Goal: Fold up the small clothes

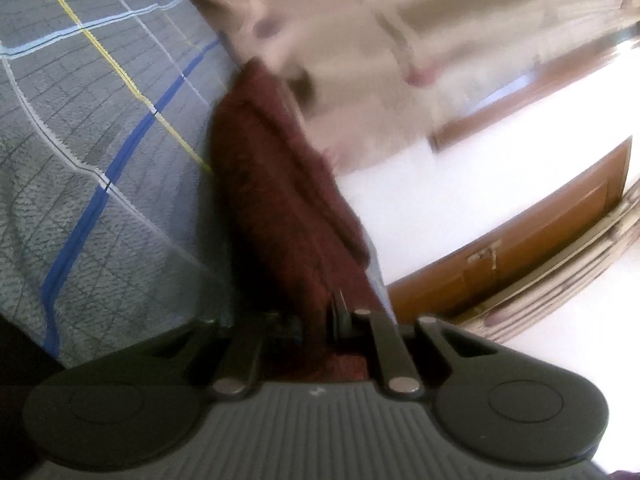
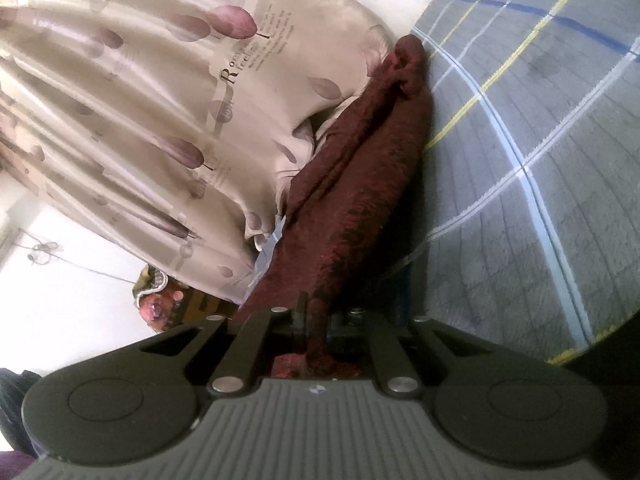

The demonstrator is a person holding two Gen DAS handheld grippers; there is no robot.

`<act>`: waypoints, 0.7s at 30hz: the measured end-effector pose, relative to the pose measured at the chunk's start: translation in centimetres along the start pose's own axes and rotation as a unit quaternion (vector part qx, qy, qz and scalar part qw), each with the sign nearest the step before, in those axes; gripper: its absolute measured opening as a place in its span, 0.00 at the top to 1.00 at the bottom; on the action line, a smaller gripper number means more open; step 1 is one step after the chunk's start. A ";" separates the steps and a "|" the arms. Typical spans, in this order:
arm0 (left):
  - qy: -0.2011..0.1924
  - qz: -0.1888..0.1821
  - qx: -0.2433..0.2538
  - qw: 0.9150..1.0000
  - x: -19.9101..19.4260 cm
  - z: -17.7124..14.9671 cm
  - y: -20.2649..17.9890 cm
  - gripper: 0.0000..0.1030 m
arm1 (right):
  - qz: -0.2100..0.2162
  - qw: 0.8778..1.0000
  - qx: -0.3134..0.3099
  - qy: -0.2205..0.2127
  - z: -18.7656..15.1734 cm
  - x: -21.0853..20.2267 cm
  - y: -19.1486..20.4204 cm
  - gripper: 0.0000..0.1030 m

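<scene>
A dark red knitted garment (image 1: pixel 276 196) hangs stretched between my two grippers above the grey checked bedspread (image 1: pixel 80 128). My left gripper (image 1: pixel 316 320) is shut on one end of it, the cloth pinched between the jaws. In the right wrist view my right gripper (image 2: pixel 316 320) is shut on the other end of the garment (image 2: pixel 360 168), which runs away from the jaws in long folds beside the bedspread (image 2: pixel 540 152). The left view is blurred.
A beige curtain with purple leaf print (image 2: pixel 140 100) hangs beside the bed, also in the left wrist view (image 1: pixel 380 40). A white wall and an orange-brown wooden door or frame (image 1: pixel 540 232) show behind. A colourful object (image 2: pixel 160 300) lies low at left.
</scene>
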State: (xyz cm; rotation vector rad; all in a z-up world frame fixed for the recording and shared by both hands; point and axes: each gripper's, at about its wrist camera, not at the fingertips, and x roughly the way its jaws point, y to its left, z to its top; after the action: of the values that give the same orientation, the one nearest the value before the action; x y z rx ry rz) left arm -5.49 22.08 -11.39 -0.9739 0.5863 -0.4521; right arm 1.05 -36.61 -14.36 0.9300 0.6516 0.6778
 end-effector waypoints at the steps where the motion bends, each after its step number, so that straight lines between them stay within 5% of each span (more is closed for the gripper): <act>1: -0.003 -0.002 0.001 1.000 -0.1 0.2 -0.3 0.88 | 0.004 1.000 0.003 -0.002 0.0 -0.2 0.1 0.89; 10: -0.045 -0.041 0.011 0.998 1.1 3.4 -4.2 0.88 | 0.051 0.999 0.014 -0.009 3.0 0.0 2.5 0.89; 21: -0.091 -0.051 0.038 0.994 7.7 11.6 -7.8 0.89 | 0.069 0.997 -0.008 -0.040 13.3 3.4 4.9 0.89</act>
State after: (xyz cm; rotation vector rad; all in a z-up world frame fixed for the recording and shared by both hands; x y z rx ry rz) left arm 7.10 20.96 -1.64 -0.9638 0.3545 -0.4672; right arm 12.00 -38.48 -4.90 0.9878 0.5132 0.7635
